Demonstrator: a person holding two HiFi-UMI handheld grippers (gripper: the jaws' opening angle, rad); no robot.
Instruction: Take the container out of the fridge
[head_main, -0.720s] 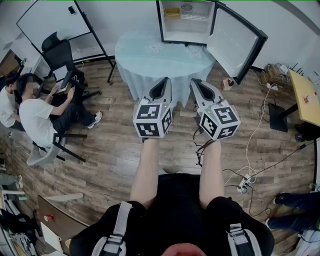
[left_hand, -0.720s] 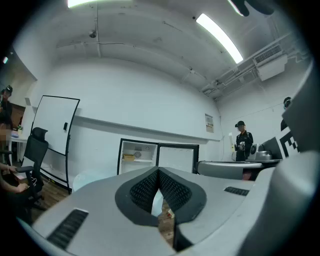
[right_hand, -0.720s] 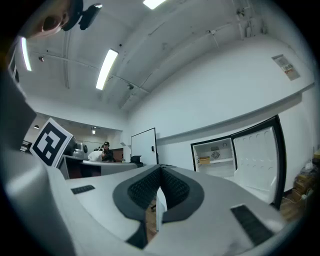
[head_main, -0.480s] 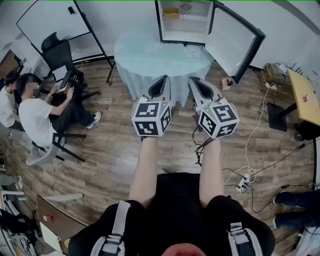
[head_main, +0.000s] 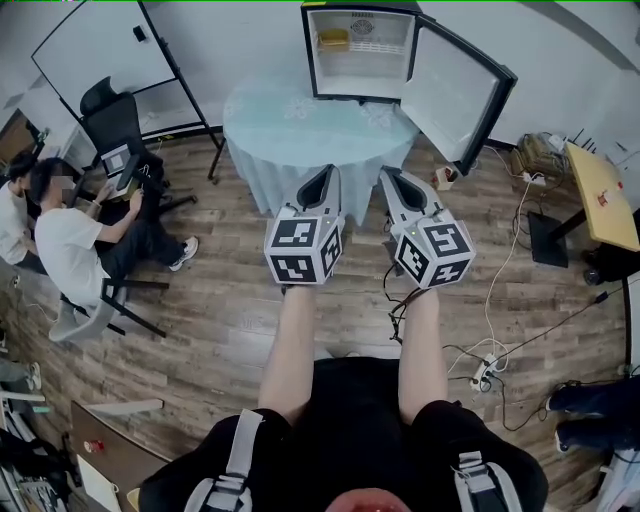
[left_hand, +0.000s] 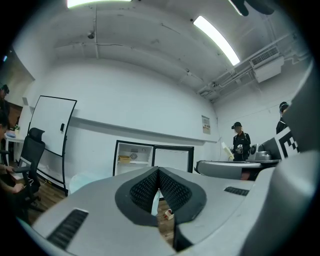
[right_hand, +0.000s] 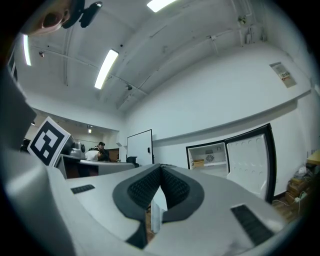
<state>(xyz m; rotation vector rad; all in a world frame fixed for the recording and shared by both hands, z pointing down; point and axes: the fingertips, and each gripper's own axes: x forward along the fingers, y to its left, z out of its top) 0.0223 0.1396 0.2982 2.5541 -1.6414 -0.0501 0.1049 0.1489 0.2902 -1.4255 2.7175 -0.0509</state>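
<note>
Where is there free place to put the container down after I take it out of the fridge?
The round table is bare in front of the fridge, from its left edge to the open door. Inside, the container sits at the shelf's left; below the shelf looks free. The floor at right is cluttered with cables.

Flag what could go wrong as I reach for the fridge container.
Both the left hand-held gripper and right hand-held gripper are shut; unopened, they might shove the yellow container back on its shelf. The open fridge door juts on the right; the right hand-held gripper could clip it. The floor cables could snag feet.
</note>
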